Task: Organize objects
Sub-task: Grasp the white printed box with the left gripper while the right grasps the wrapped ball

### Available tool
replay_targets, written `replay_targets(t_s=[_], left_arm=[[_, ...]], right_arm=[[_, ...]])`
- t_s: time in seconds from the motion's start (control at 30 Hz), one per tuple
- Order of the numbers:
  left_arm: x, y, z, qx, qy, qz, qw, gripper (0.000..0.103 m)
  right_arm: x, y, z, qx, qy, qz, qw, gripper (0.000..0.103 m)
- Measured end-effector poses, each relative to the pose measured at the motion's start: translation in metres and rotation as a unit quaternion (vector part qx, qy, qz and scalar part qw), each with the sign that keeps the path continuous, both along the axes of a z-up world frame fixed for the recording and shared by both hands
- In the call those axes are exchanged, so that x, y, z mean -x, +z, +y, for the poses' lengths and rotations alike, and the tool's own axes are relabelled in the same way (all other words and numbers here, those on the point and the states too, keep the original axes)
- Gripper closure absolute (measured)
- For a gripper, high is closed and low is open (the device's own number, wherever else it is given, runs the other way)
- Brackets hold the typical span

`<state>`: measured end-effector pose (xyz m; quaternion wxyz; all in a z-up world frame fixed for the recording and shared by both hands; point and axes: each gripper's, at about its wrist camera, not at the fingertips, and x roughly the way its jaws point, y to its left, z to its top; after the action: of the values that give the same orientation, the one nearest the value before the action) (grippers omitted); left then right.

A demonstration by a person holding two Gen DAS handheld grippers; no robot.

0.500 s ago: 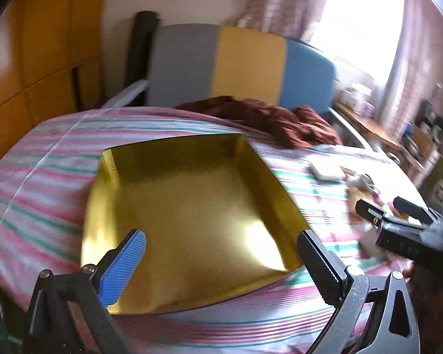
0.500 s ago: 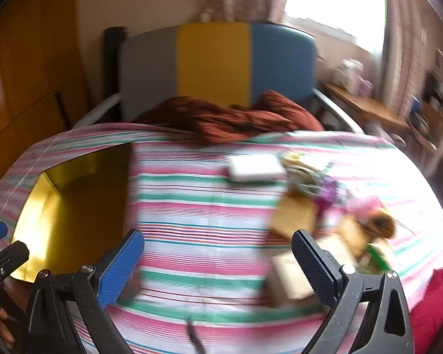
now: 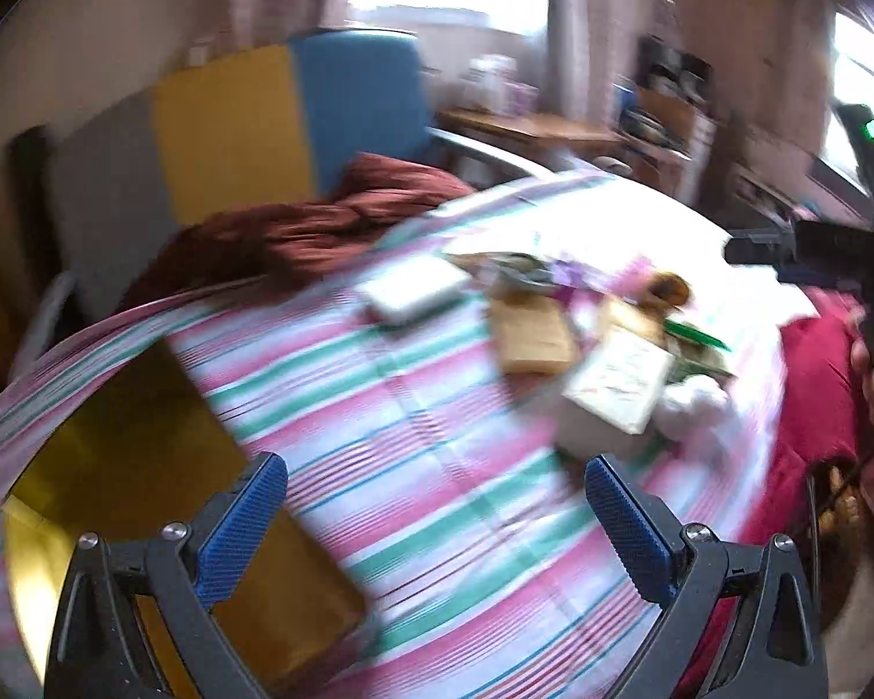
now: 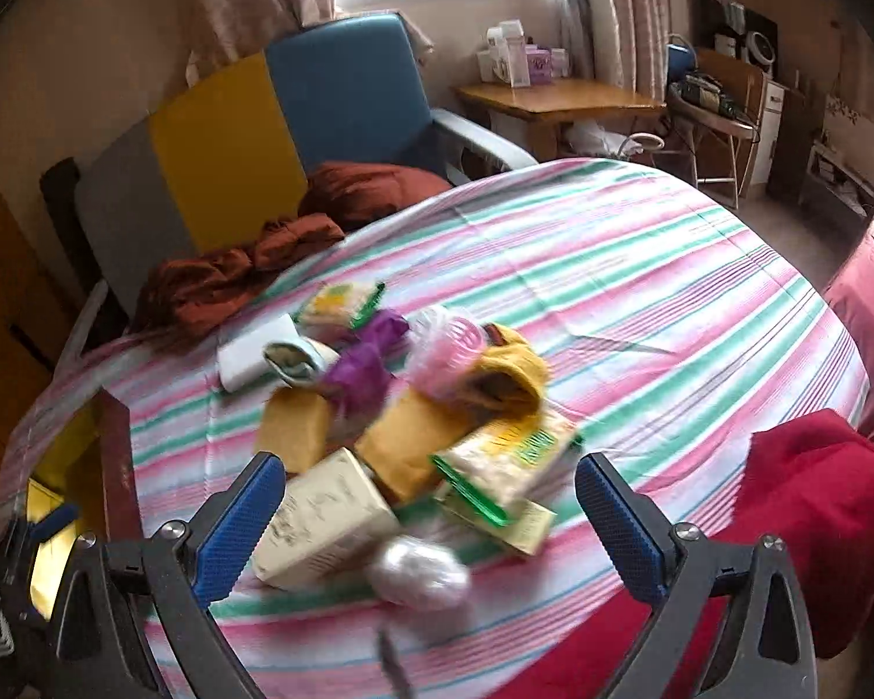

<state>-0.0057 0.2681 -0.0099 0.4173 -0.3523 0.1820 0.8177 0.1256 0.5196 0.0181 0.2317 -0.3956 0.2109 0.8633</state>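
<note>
Both tongs hang wide open and empty above the striped bedsheet point(image 4: 641, 303). Just ahead of the right gripper point(image 4: 428, 504) sits the jumble of items: a cream box point(image 4: 320, 518) near its left finger, green-edged packets point(image 4: 507, 460) toward the right one, a yellow sock point(image 4: 507, 373) beyond. The gold tray point(image 3: 145, 466) lies under the left gripper's point(image 3: 437, 512) left finger, with the pile farther ahead to the right.

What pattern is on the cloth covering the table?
The tablecloth has pink, green and white stripes, clearest in the right wrist view.
</note>
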Motion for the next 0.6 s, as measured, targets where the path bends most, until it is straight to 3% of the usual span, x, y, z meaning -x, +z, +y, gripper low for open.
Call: replay_targets(t_s=[0.2,0.43,0.6], left_arm=[[-0.013,-0.014,0.067,0.030,-0.113,0.007,0.9931,0.000],[-0.018,-0.033,0.120,0.060,-0.181,0.017,0.9816,0.001],[-0.012,-0.055,0.143,0.095,-0.200,-0.005,0.9752,0.022]], right_arm=[[-0.006,-0.012,0.011,0.020,0.053,-0.033,0.998,0.007],[-0.007,-0.025,0.008,0.021,0.118,-0.075,0.990,0.011],[-0.001,-0.032,0.002,0.019,0.166,-0.103,0.980,0.011]])
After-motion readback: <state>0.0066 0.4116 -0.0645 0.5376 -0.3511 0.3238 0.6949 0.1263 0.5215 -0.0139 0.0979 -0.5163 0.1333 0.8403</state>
